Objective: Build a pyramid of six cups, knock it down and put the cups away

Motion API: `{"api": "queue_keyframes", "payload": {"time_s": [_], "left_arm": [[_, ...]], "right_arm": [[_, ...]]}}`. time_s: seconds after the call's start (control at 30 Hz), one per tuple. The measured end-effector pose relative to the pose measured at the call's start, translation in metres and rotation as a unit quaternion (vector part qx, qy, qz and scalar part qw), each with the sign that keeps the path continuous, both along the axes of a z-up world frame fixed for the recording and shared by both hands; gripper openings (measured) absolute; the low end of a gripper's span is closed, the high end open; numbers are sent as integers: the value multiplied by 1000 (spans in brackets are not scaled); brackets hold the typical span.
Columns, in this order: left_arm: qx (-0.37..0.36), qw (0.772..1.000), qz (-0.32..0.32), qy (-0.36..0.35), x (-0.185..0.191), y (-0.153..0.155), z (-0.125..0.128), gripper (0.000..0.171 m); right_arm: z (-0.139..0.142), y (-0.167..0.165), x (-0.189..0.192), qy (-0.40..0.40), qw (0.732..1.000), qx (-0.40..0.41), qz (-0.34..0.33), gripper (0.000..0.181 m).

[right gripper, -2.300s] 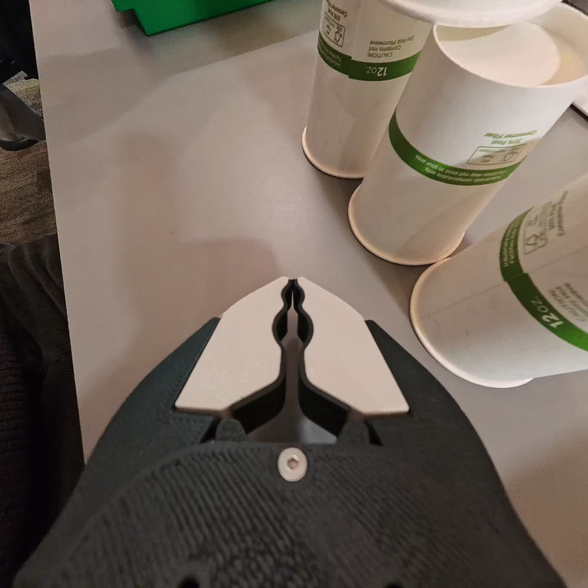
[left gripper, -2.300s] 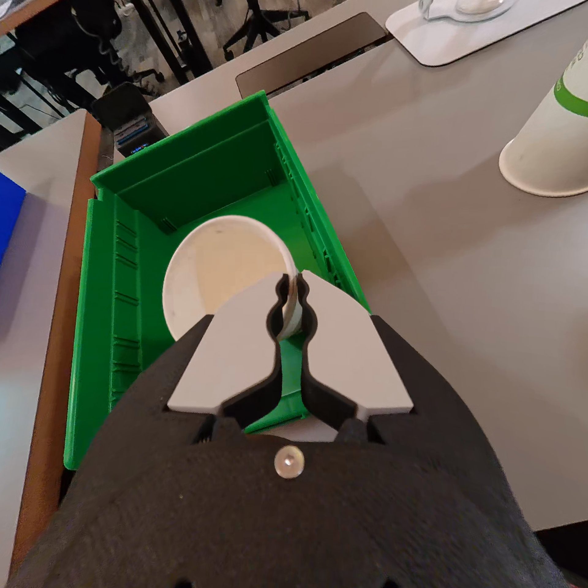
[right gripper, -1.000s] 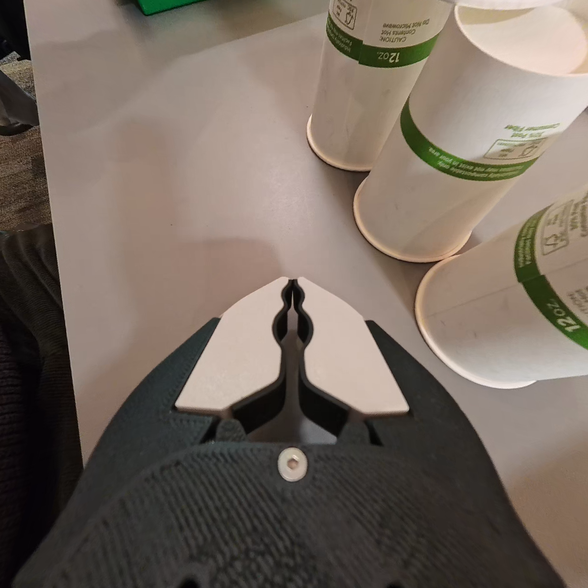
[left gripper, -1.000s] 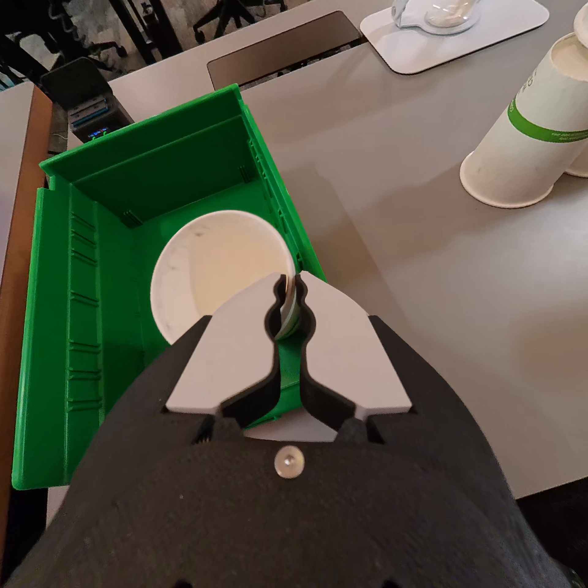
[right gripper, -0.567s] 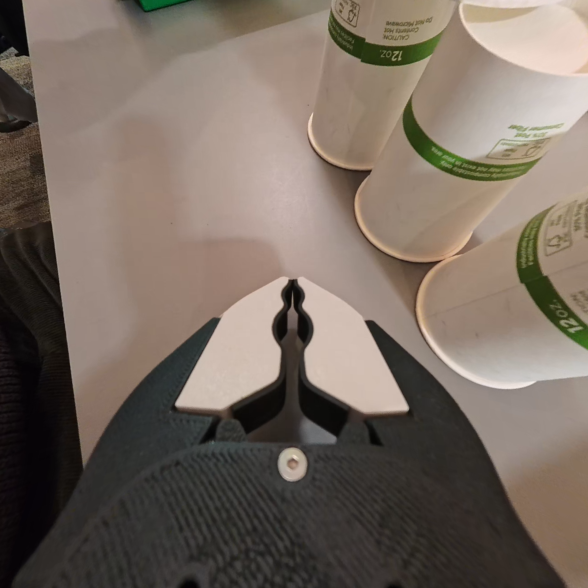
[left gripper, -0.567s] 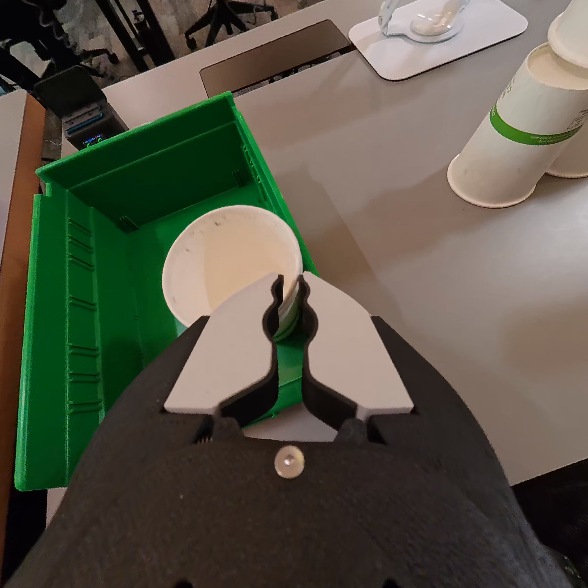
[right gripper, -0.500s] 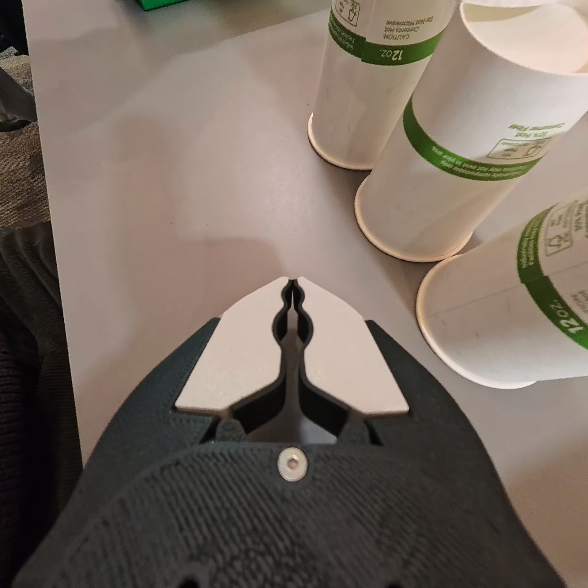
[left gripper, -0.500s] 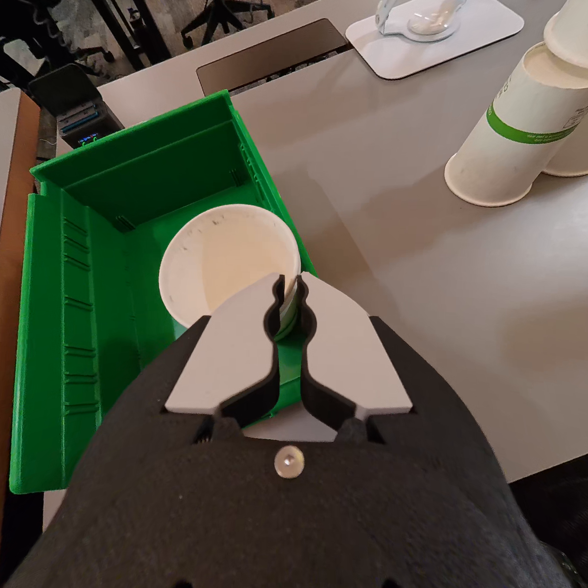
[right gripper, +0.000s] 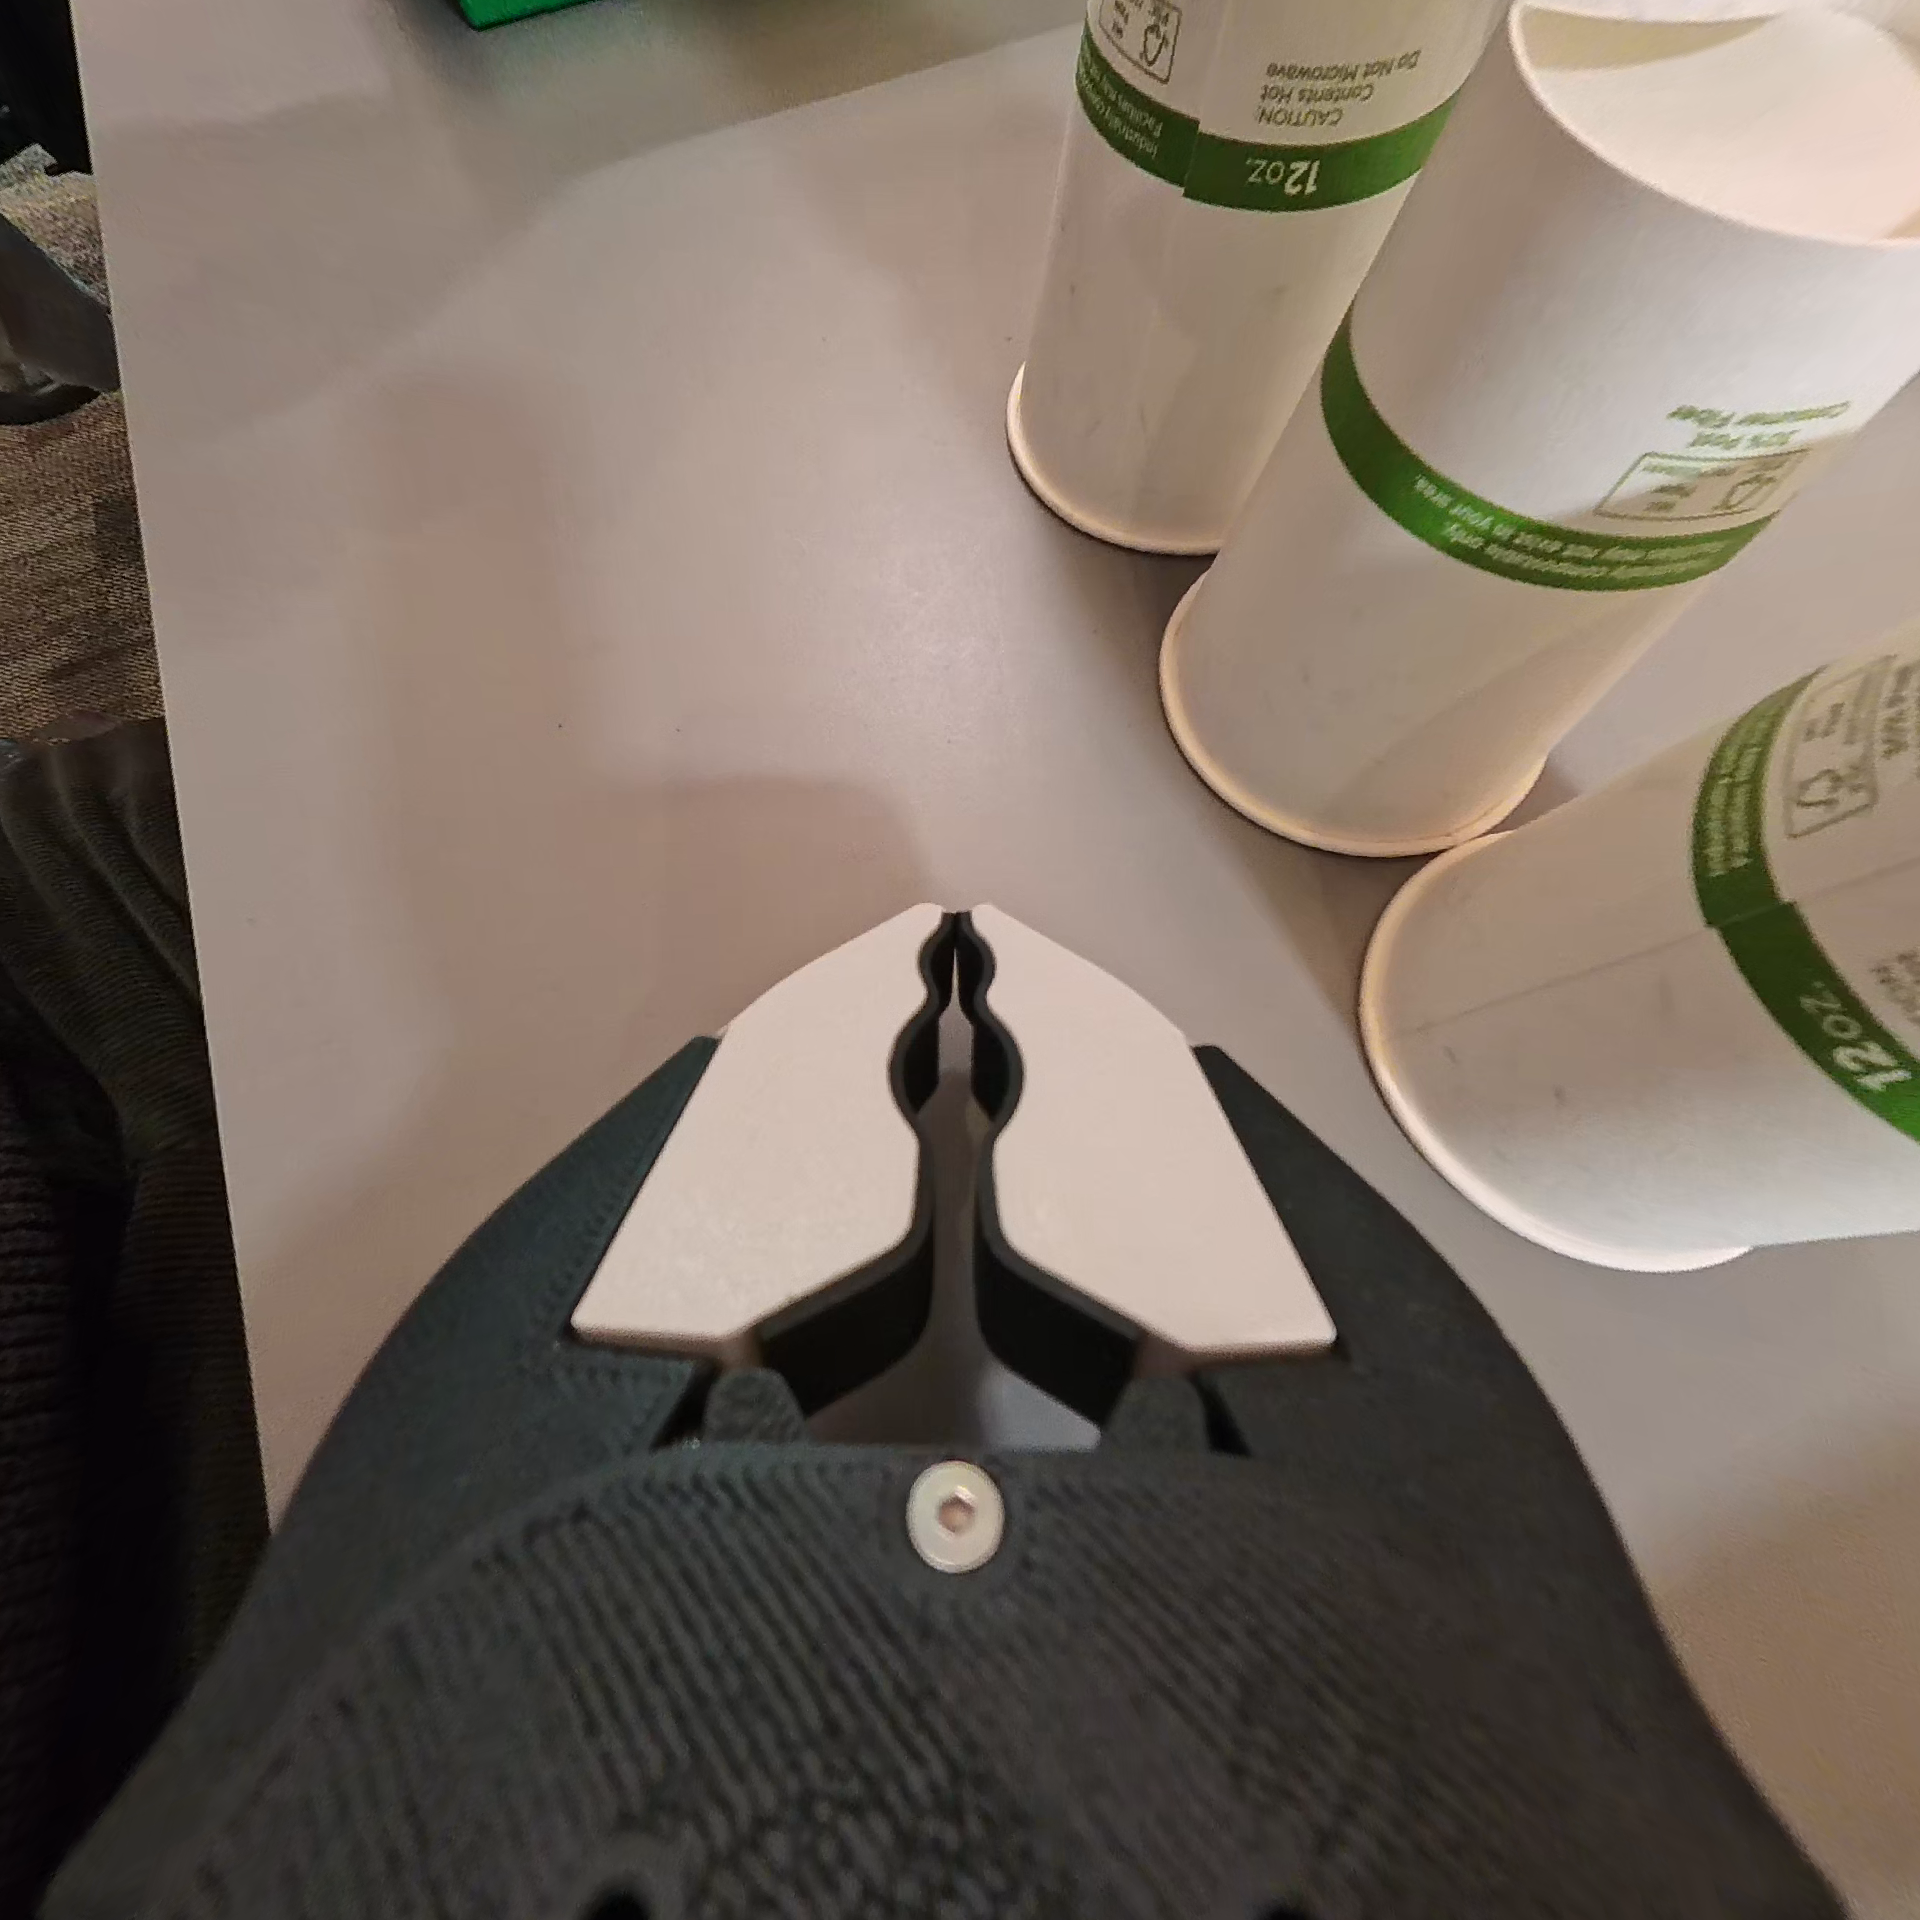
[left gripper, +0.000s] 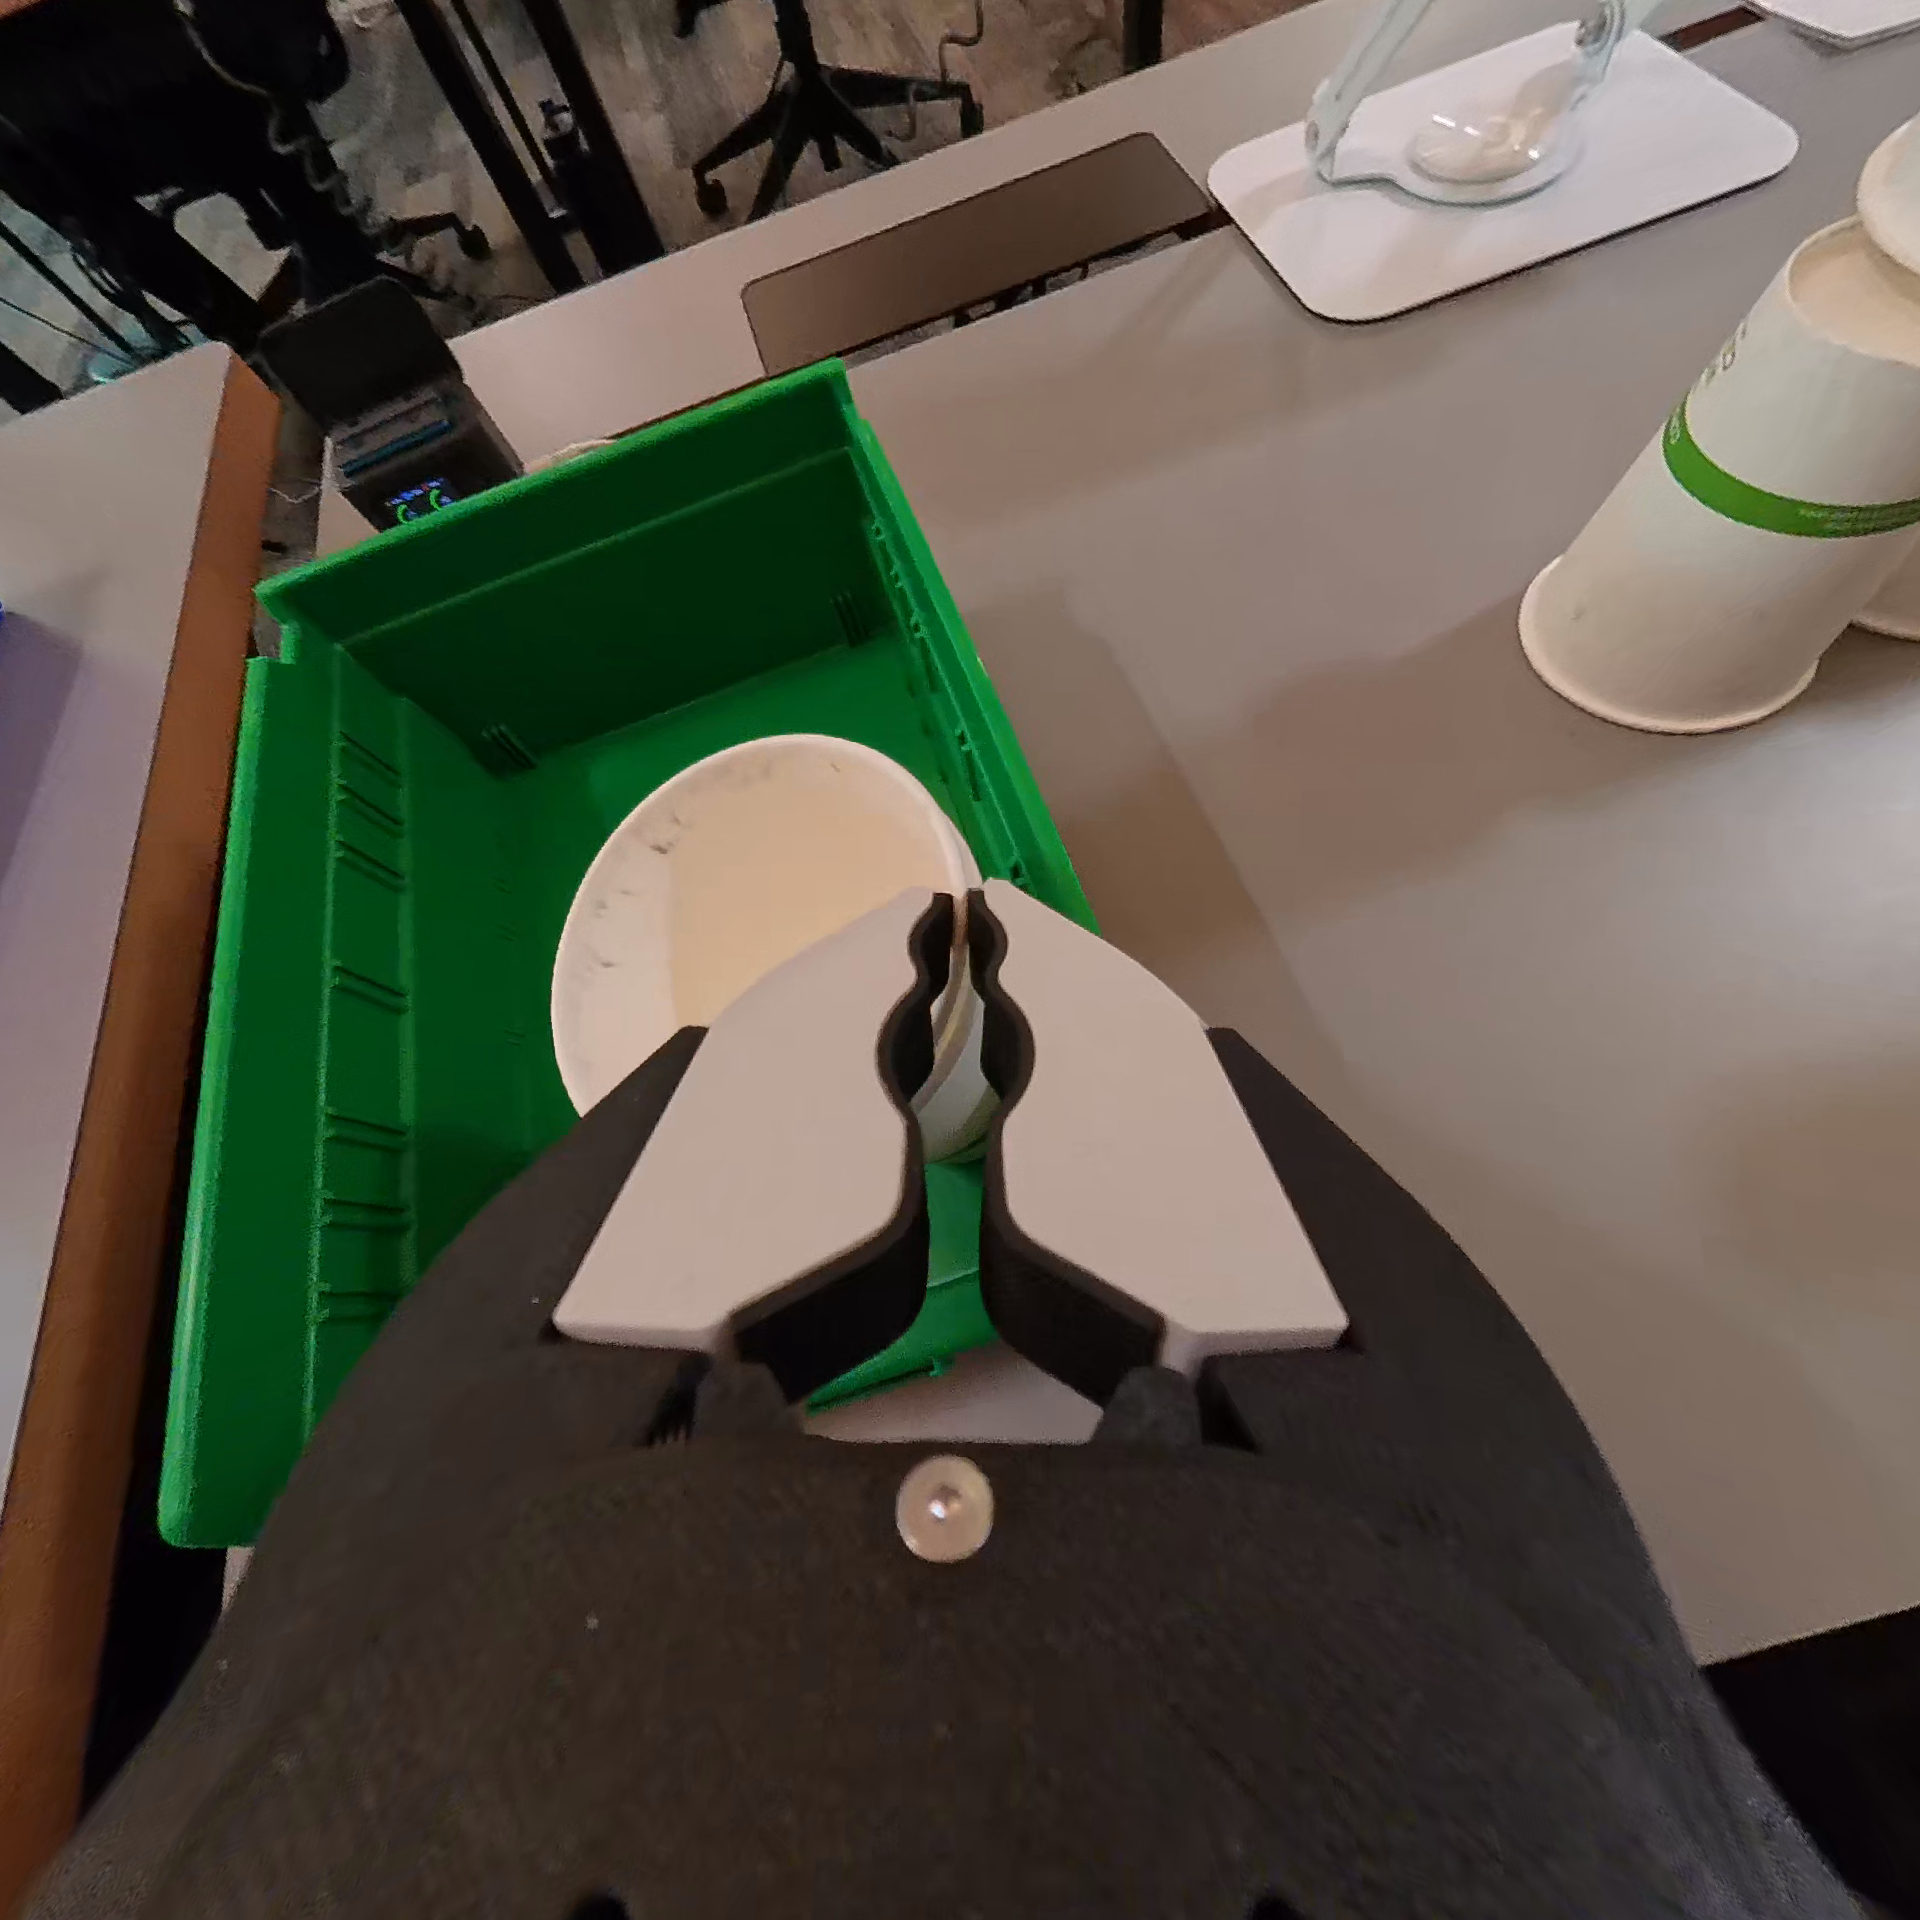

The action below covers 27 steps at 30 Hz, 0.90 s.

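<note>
My left gripper point(left gripper: 961, 906) is shut on the rim of a white paper cup point(left gripper: 748, 894), mouth up, held inside a green plastic bin point(left gripper: 312, 935) near its right wall. My right gripper point(right gripper: 957, 914) is shut and empty, low over the grey table point(right gripper: 520, 520). Three upside-down white paper cups with green bands stand to its right: a far one point(right gripper: 1174, 343), a middle one point(right gripper: 1455, 540) and a near one point(right gripper: 1662, 1039). One such cup point(left gripper: 1714, 540) also shows at the right of the left wrist view.
A white mat point(left gripper: 1507, 208) with a clear glass object point(left gripper: 1455, 135) lies at the table's far side. A dark panel point(left gripper: 966, 281) and a black device point(left gripper: 384, 416) sit behind the bin. A wooden edge point(left gripper: 135, 935) runs left of the bin. A person's dark clothing point(right gripper: 83, 1143) is at the left.
The left gripper, still holding the cup in the bin, has shifted a little, so the bin and the cups on the table sit differently in view. The right gripper has barely moved.
</note>
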<state>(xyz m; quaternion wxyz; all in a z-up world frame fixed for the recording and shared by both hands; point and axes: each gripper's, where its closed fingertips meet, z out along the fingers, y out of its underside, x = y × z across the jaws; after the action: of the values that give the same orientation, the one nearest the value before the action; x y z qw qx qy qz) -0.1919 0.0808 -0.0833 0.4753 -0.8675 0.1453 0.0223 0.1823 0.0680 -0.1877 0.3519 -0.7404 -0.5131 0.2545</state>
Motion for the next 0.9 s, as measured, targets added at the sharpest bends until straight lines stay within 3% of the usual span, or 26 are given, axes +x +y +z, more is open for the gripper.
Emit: {"api": "queue_keyframes", "payload": {"time_s": [0.3, 0.57, 0.73, 0.9], "left_arm": [[67, 997, 31, 35, -6, 2, 34, 5], [197, 972, 107, 69, -22, -7, 100, 5], [281, 949, 140, 39, -26, -21, 142, 5], [319, 940, 116, -42, -12, -31, 166, 4]], "right_arm": [[0, 0, 0, -2, 1000, 1, 1, 0], [0, 0, 0, -2, 1000, 3, 0, 0], [1, 0, -1, -1, 1000, 4, 1, 0], [6, -2, -6, 12, 1000, 6, 3, 0]]}}
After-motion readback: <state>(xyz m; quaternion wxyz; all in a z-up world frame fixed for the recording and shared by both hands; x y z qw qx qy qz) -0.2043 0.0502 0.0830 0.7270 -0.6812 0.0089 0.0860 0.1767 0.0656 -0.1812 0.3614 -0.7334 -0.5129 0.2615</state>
